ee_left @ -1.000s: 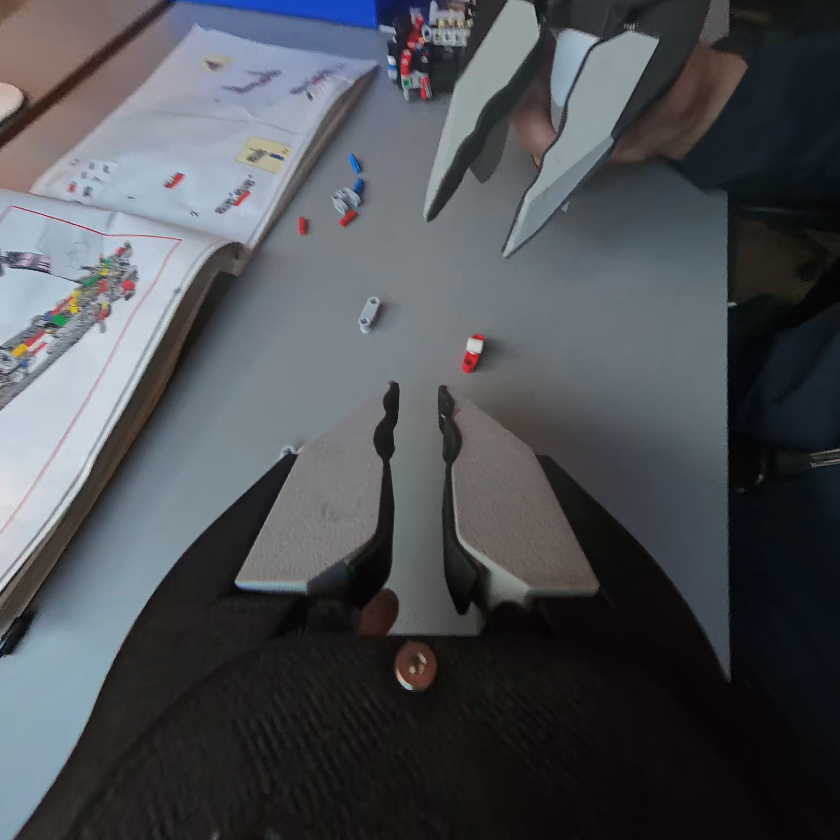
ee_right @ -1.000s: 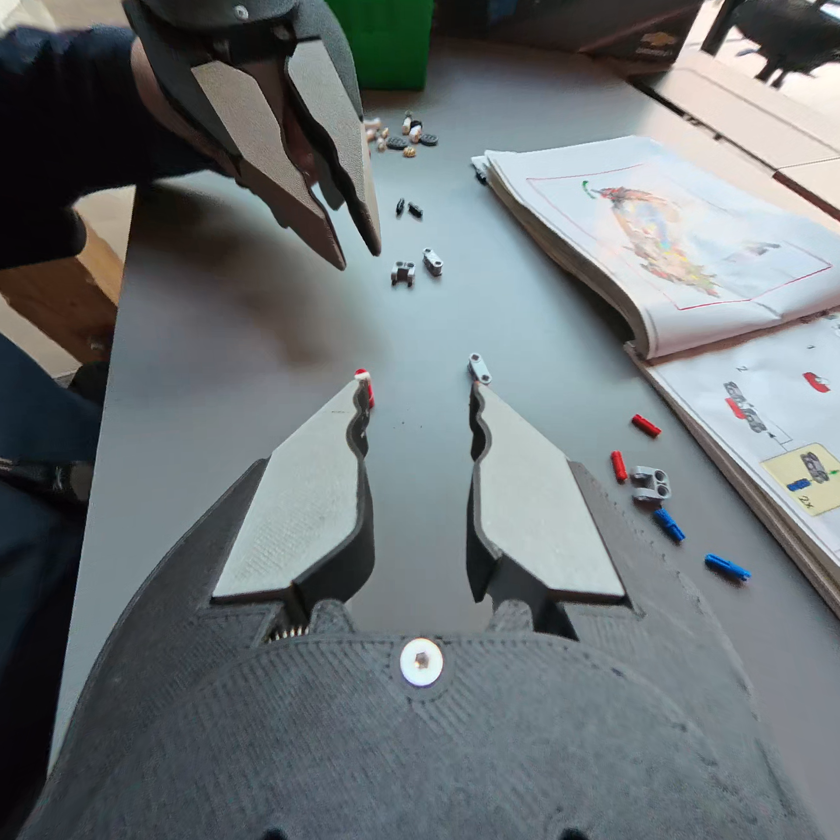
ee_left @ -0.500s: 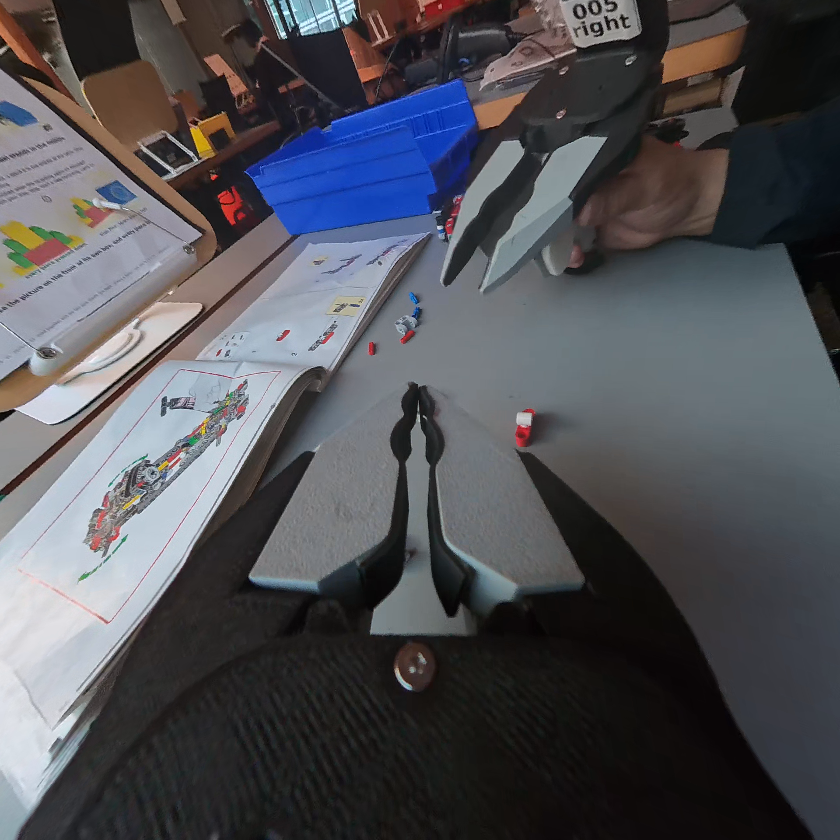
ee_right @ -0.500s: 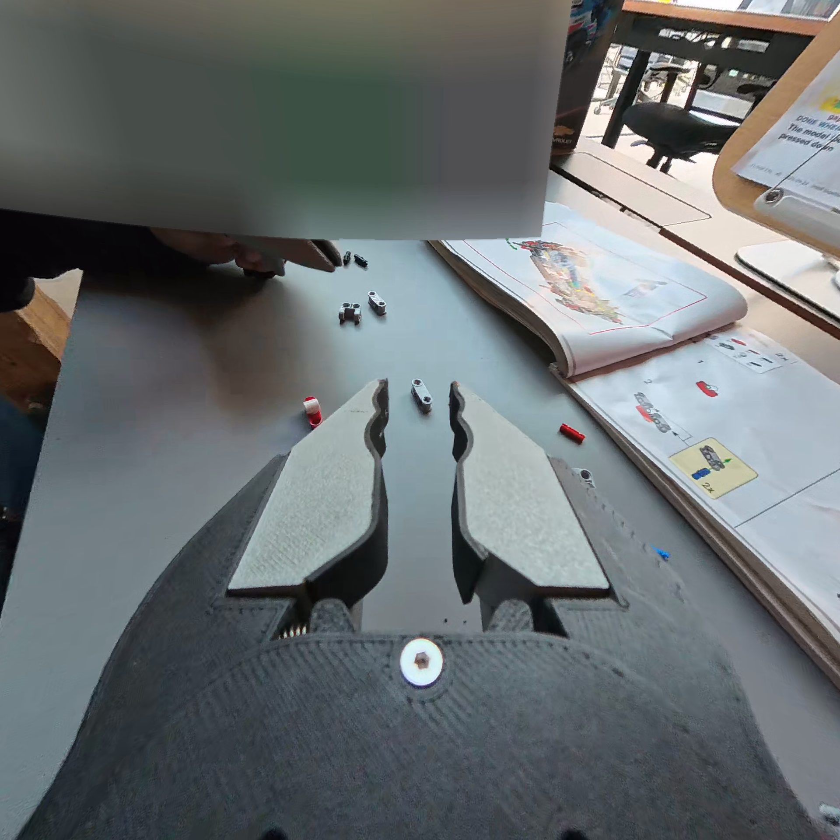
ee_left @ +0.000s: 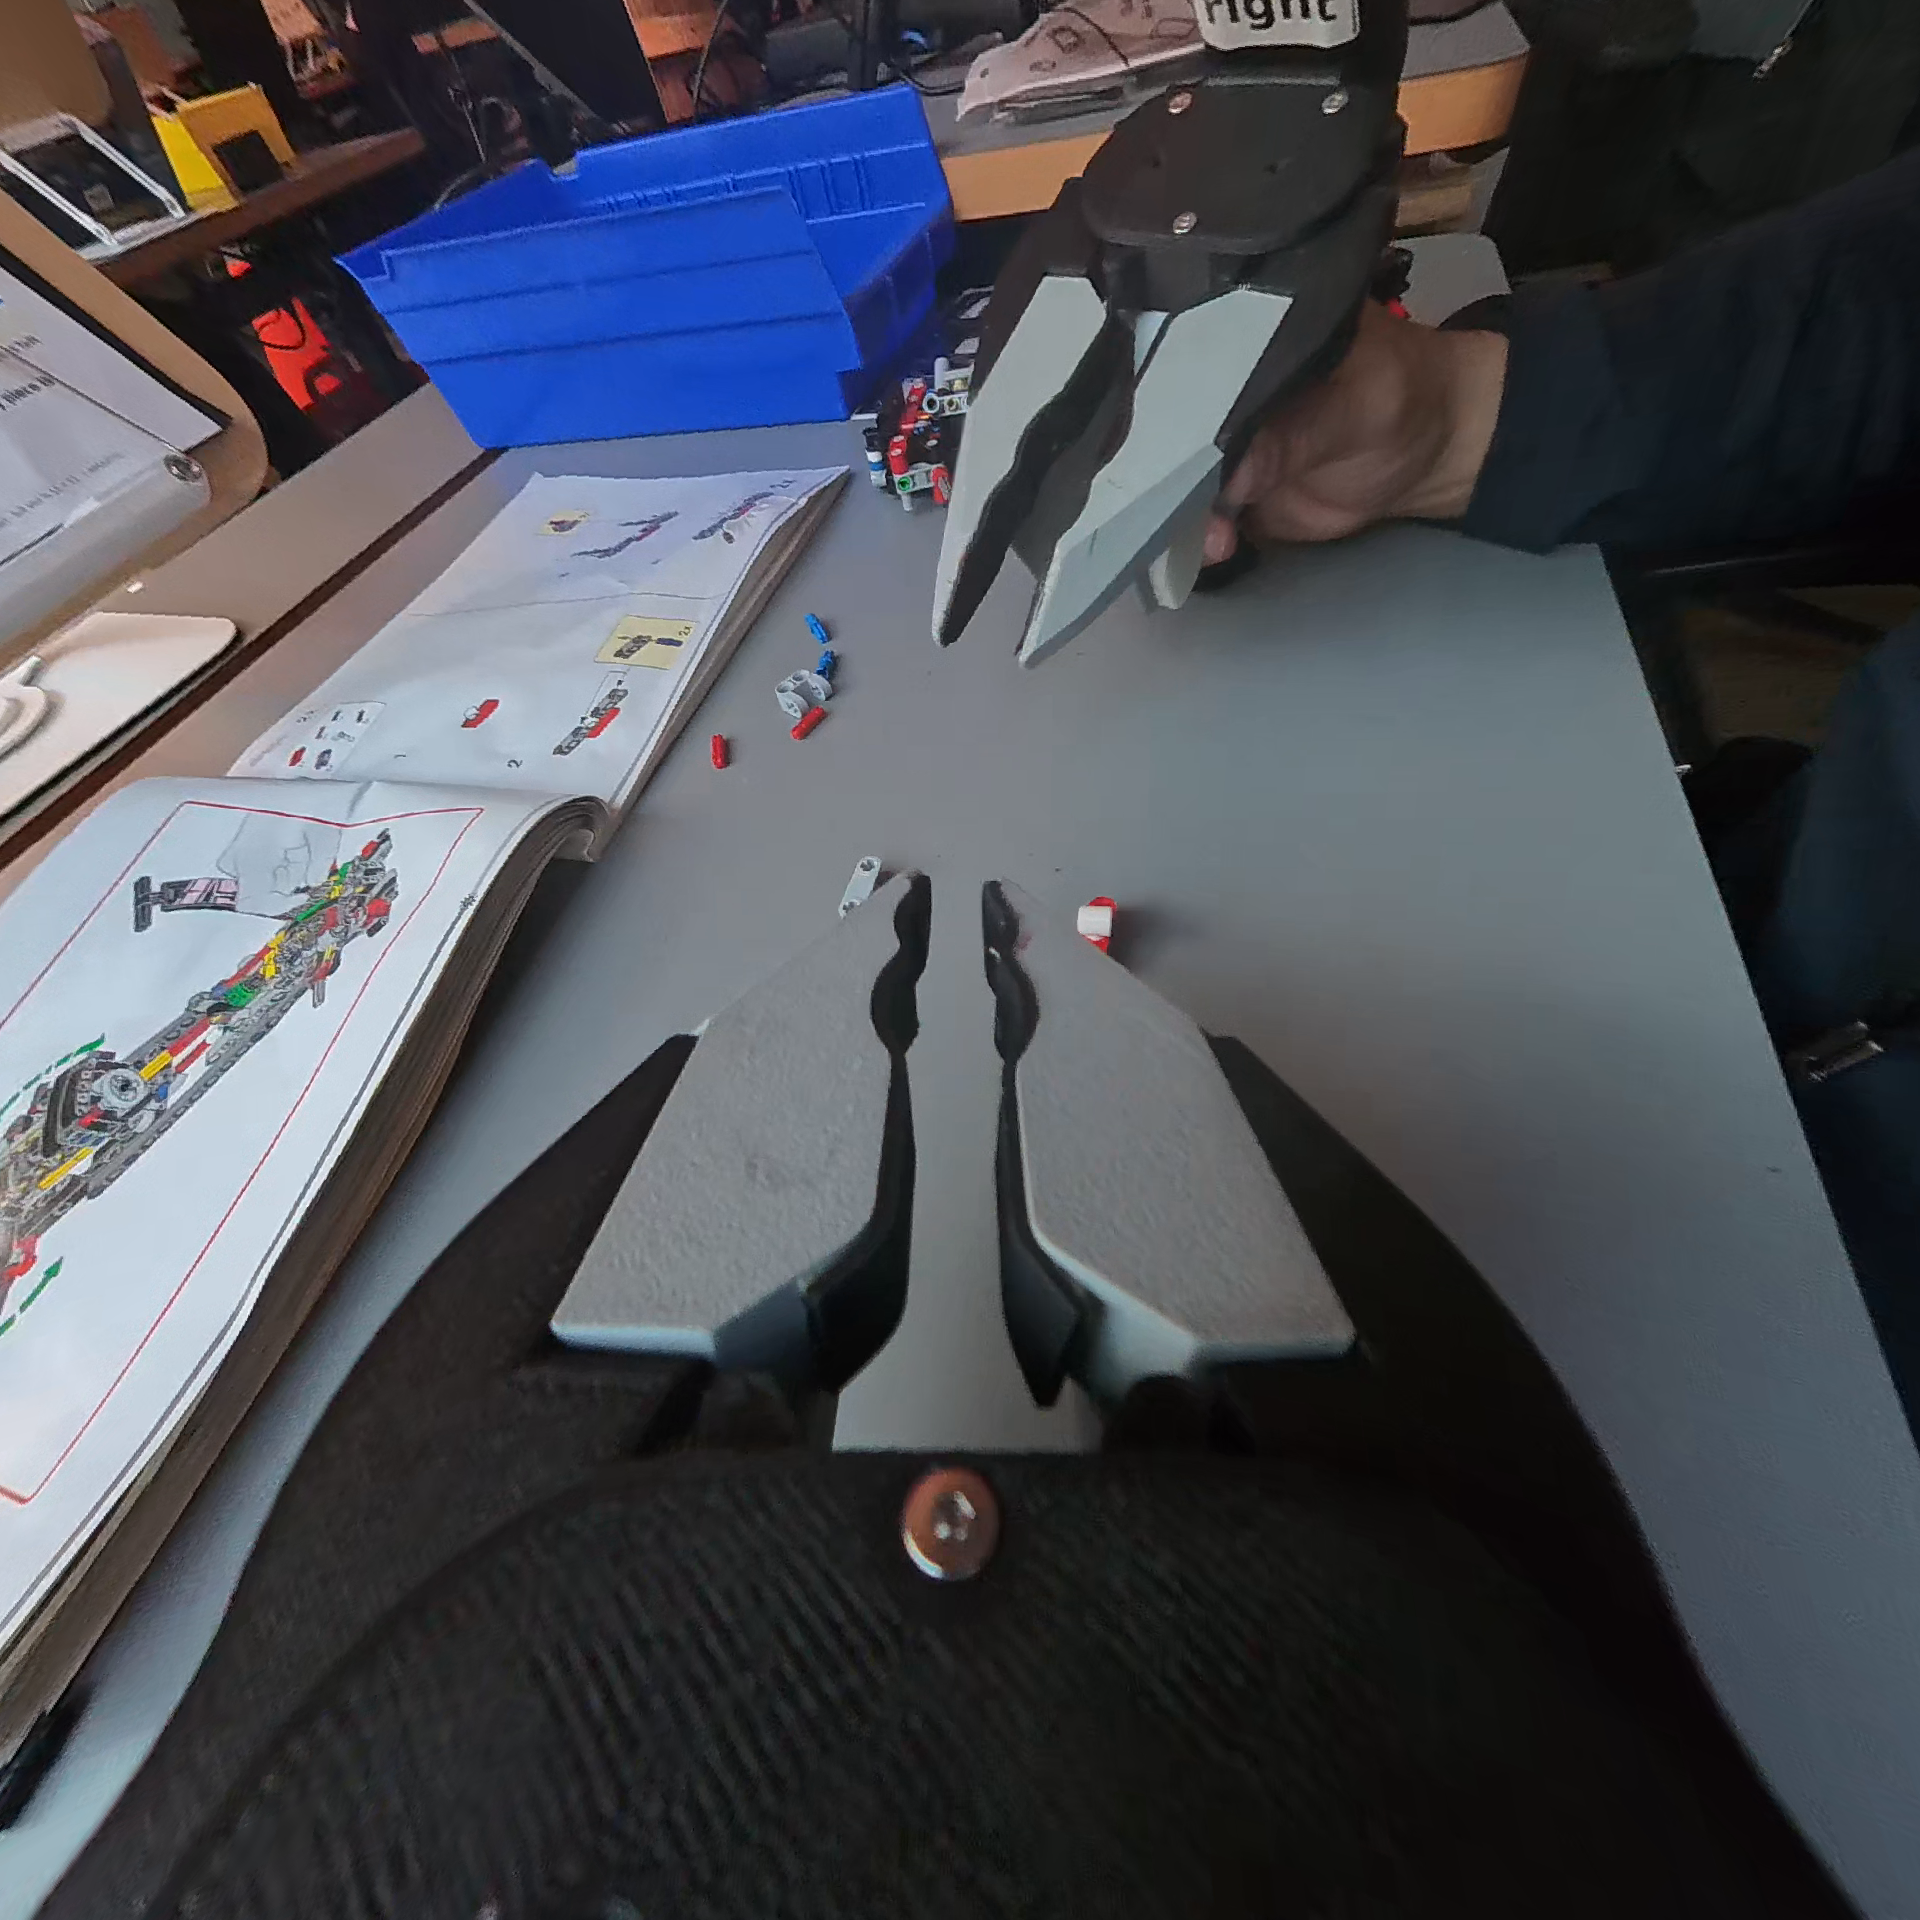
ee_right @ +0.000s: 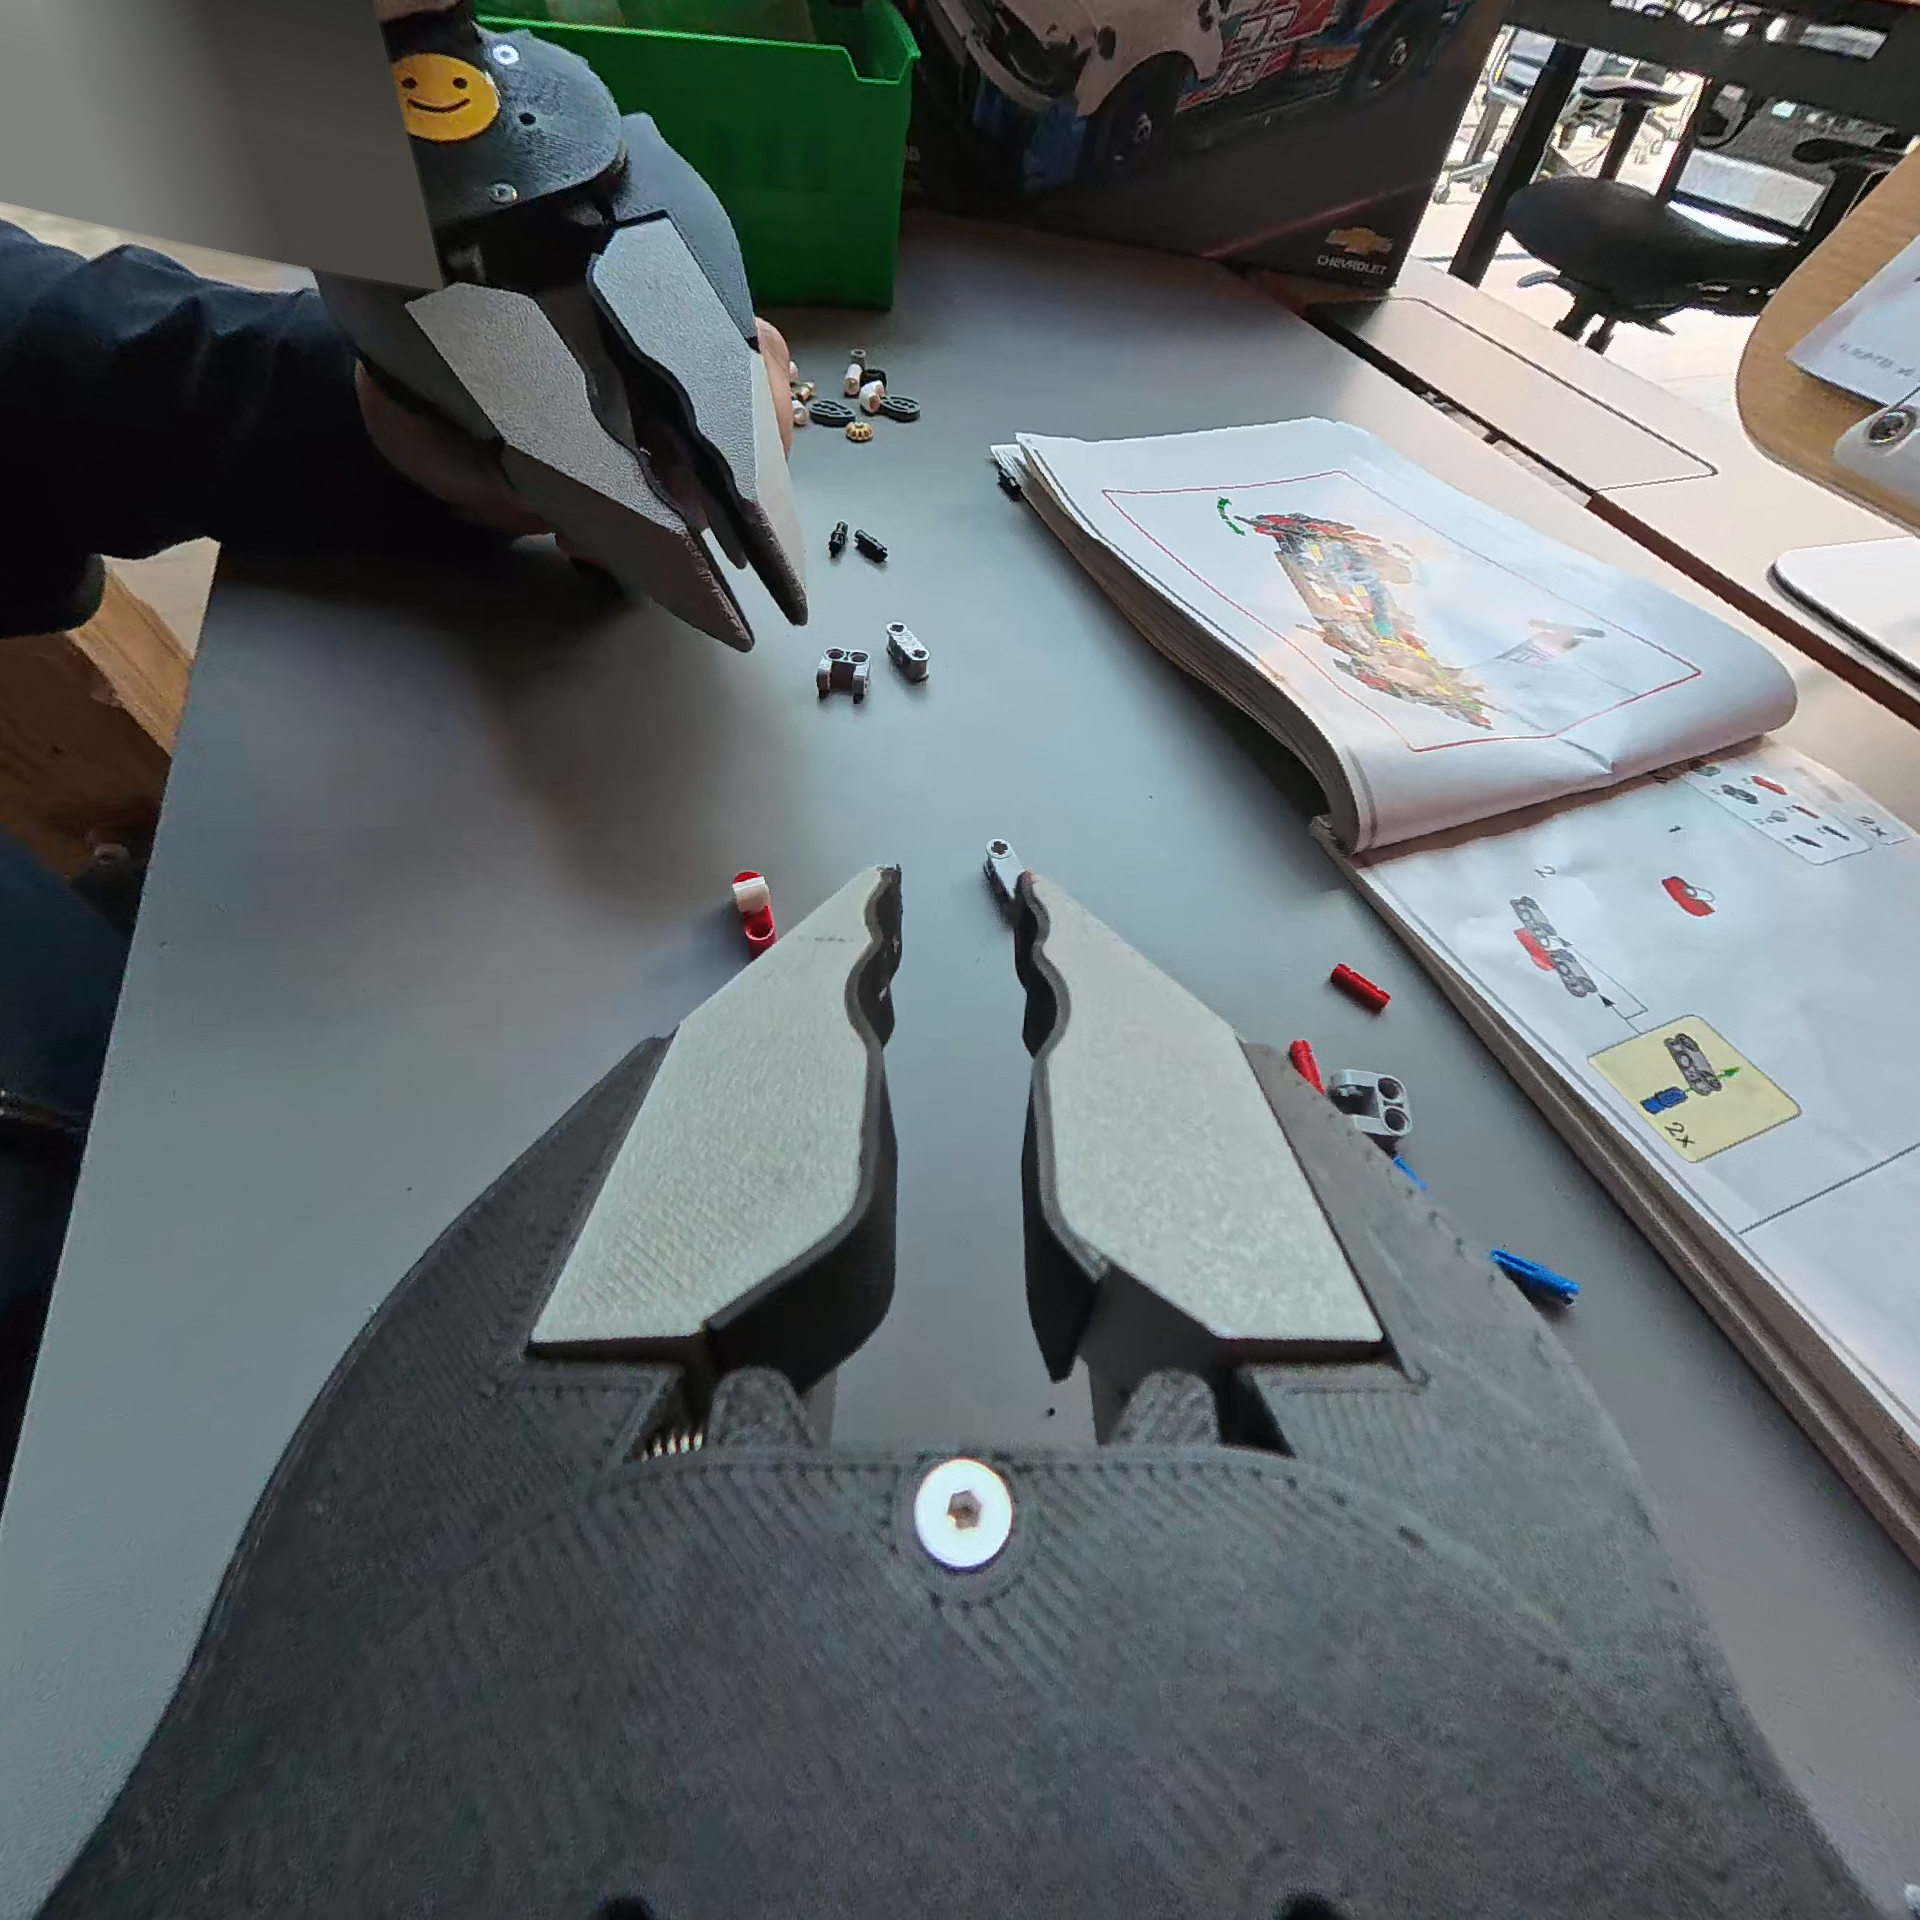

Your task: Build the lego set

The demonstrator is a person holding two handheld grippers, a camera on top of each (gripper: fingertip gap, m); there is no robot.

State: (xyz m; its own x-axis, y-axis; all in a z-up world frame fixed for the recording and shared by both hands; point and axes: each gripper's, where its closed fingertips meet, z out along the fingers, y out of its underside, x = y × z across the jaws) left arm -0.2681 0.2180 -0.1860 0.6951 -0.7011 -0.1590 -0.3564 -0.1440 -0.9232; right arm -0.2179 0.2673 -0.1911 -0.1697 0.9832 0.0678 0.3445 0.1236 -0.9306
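Note:
My left gripper (ee_left: 954,891) hovers low over the grey table (ee_left: 1351,831), its jaws a narrow slit apart with nothing between them. A small grey link piece (ee_left: 860,883) lies just left of its tip and a red-and-white piece (ee_left: 1096,923) just right. My right gripper (ee_right: 956,881) is open and empty. The same grey link piece (ee_right: 1001,864) lies at its right fingertip (ee_right: 1029,894), and the red-and-white piece (ee_right: 753,914) lies left of it. Each gripper shows in the other's view, held in a hand above the table: the right (ee_left: 987,644) and the left (ee_right: 771,629).
An open instruction booklet (ee_left: 312,987) lies along one table side. Red pins, blue pins and a grey connector (ee_left: 805,691) lie beside it. A blue bin (ee_left: 644,301) and a small built assembly (ee_left: 920,436) are at one end. At the other are a green bin (ee_right: 790,135), a printed box (ee_right: 1195,125) and several small dark parts (ee_right: 862,400). Across from one pair of fingers to the other is roughly 8 centimetres. The red-and-white piece (ee_right: 753,914) is about equally far from each gripper, around 6 centimetres.
My left jaws closed on air half a second ago and have reopened a little. My right jaws have narrowed from wide open. Both views tilted up, then back down toward the table.

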